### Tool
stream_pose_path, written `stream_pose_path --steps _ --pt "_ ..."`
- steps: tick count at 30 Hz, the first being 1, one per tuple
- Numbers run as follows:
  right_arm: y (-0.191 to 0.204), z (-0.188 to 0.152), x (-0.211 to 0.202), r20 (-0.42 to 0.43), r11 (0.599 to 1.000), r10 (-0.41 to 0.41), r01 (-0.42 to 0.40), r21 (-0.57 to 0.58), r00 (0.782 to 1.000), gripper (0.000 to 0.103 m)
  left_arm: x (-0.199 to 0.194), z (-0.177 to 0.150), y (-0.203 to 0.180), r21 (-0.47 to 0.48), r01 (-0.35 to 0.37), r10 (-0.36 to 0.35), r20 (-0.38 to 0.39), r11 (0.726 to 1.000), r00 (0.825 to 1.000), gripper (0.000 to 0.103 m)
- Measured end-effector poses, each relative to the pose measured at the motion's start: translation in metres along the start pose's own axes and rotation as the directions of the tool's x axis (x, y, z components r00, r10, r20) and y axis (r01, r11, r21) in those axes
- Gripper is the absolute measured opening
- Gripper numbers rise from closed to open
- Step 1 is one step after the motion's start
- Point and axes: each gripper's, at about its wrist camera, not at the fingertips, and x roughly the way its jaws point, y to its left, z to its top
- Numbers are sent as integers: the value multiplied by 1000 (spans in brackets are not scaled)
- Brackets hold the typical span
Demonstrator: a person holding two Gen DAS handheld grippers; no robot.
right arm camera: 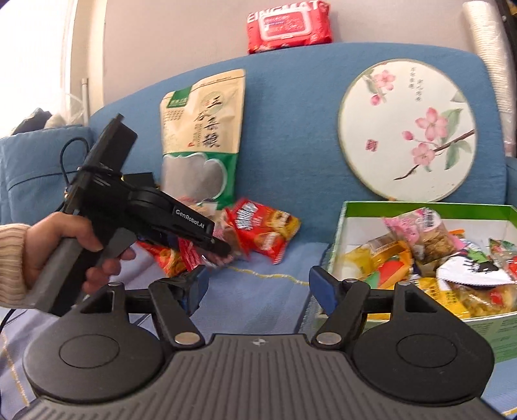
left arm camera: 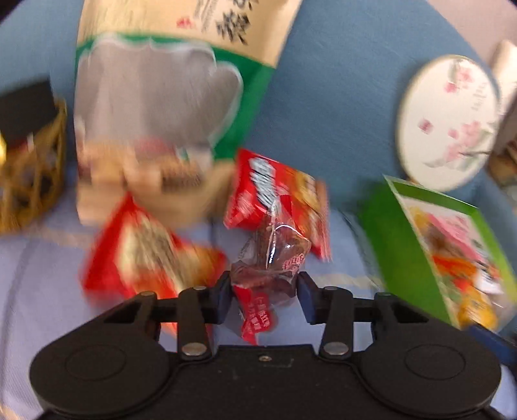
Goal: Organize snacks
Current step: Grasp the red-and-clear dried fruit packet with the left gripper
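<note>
Candy in a clear wrapper (left arm camera: 274, 255) sits pinched between my left gripper (left arm camera: 265, 287) fingers, its red tail hanging down toward six o'clock over the pale blue cloth (left arm camera: 42, 258) that covers the seat. At eleven o'clock from it lies a red snack packet (left arm camera: 145, 248), at twelve another red packet (left arm camera: 281, 194), and above those a tall beige and green pouch (left arm camera: 161, 97) leans on the blue sofa back (left arm camera: 323, 97). A woven basket (left arm camera: 32, 181) sits at nine o'clock, though blur hides its contents. From the right wrist view, I see my left hand (right arm camera: 64, 255) squeezing the trigger, and my right gripper (right arm camera: 258, 287) held with its fingers spread apart and nothing between them. At three o'clock there the green box (right arm camera: 426, 206) holds mixed snacks, with a round flowered fan (right arm camera: 407, 135) propped behind it. A red wipes pack (right arm camera: 289, 27) rests on top of the sofa back against the plain wall (right arm camera: 177, 32).
</note>
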Motion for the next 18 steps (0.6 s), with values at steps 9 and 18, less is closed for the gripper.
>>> stream_pose_path --steps 9,18 --pt "20 -15 20 -199 988 155 -152 30 968 103 -64 -58 -10 17 136 -136 -12 991 991 88" --pt "16 -27 32 -204 946 267 -217 240 942 103 -73 -49 -3 54 97 -98 19 994 995 103"
